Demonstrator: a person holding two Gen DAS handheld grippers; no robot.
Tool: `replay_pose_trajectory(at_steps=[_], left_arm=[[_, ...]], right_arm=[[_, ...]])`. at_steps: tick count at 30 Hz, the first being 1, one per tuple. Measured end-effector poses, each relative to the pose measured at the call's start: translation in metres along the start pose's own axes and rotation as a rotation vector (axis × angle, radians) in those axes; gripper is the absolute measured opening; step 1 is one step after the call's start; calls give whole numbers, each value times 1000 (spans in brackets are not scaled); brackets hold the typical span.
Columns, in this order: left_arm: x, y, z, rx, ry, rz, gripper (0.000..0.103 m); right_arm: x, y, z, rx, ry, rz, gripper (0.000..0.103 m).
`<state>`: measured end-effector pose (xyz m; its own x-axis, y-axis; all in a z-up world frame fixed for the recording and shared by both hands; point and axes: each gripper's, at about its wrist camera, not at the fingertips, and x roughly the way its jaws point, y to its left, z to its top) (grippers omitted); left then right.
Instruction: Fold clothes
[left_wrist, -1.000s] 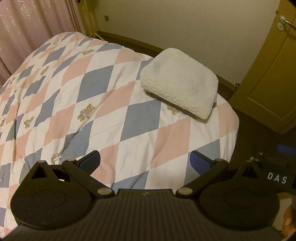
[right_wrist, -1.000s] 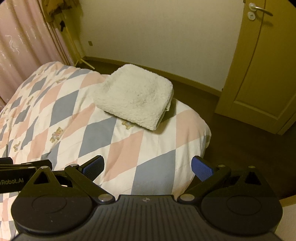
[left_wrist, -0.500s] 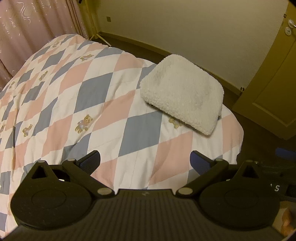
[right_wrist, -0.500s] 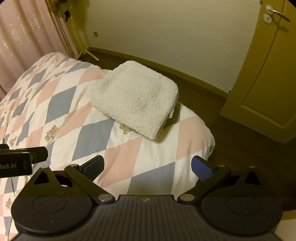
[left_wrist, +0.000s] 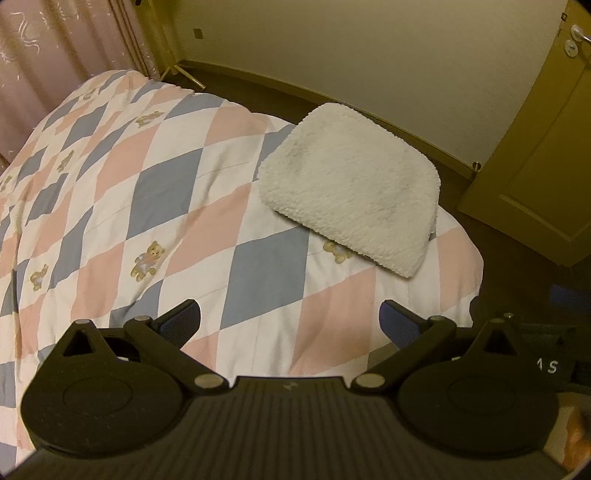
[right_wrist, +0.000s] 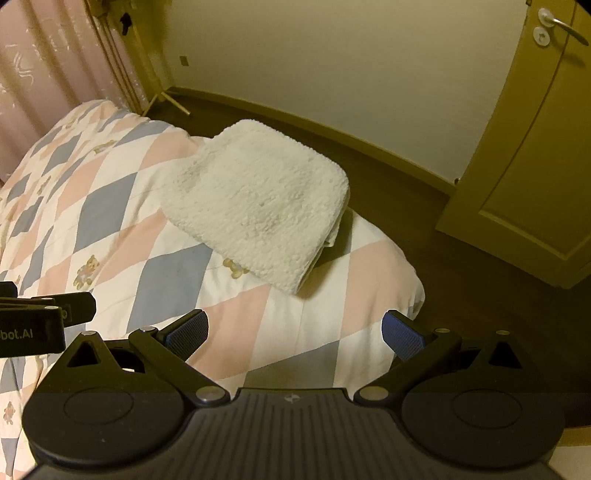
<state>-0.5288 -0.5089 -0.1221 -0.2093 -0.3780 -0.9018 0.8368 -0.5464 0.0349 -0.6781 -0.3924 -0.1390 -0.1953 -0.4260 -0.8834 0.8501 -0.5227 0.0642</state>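
Note:
A folded white fleecy garment lies flat near the far right corner of the bed, on a quilt with pink, blue and white diamonds and small bears. It also shows in the right wrist view. My left gripper is open and empty, held above the quilt well short of the garment. My right gripper is open and empty, also held back from the garment. The left gripper's body shows at the left edge of the right wrist view.
The bed corner drops to a dark wood floor. A yellow-green door stands at the right, a plain wall behind, pink curtains at the left. A tripod leg rests by the curtain.
Both grippers have drawn back and away from the garment, so more floor and wall show. The garment has not moved. Both grippers stay open.

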Motion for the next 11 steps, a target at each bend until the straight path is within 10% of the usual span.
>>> replay_pose_trajectory(at_steps=[11], left_arm=[[10, -13, 8, 15, -5, -44, 102]], right_arm=[[7, -11, 9, 15, -2, -12, 103]])
